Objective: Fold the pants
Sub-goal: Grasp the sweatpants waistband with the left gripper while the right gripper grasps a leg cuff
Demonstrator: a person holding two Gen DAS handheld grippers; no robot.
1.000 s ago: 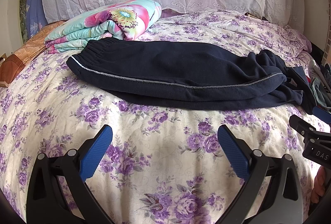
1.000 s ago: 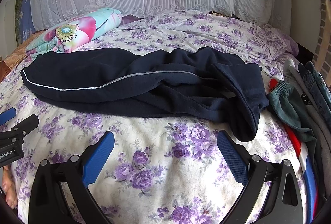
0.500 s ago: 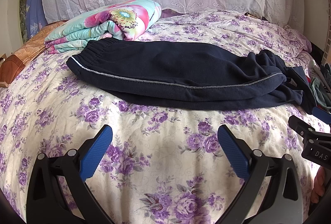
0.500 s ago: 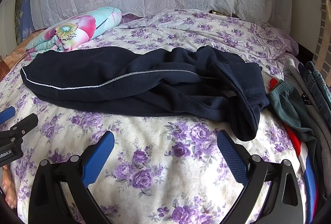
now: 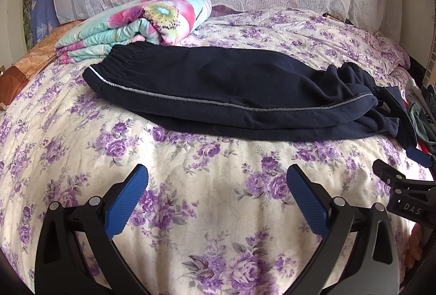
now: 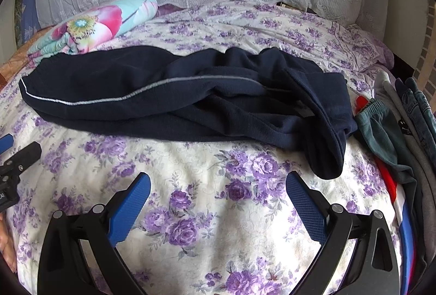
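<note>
The navy pants [image 5: 231, 93] are laid lengthwise across the bed [image 5: 190, 172], waistband at the left, legs bunched and twisted at the right beside a clothes pile [image 6: 395, 131]. Both the left gripper [image 5: 218, 199] and right gripper [image 6: 218, 202] are held spread and empty near the bed's front edge. If the twisted legs are not straightened first, creases could be trapped in the fold, or a neighbouring garment snagged.

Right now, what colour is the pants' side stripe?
Light grey stripe on navy pants, clearest in the left wrist view.

The pants [image 5: 231, 93] are dark navy with a thin grey side stripe. The bedsheet [image 5: 190, 172] is cream with purple roses. At upper left of the frame, the folded quilt [image 5: 141, 22] is turquoise with pink flowers. Both tongs have blue pads [image 5: 128, 202] on black frames.
</note>
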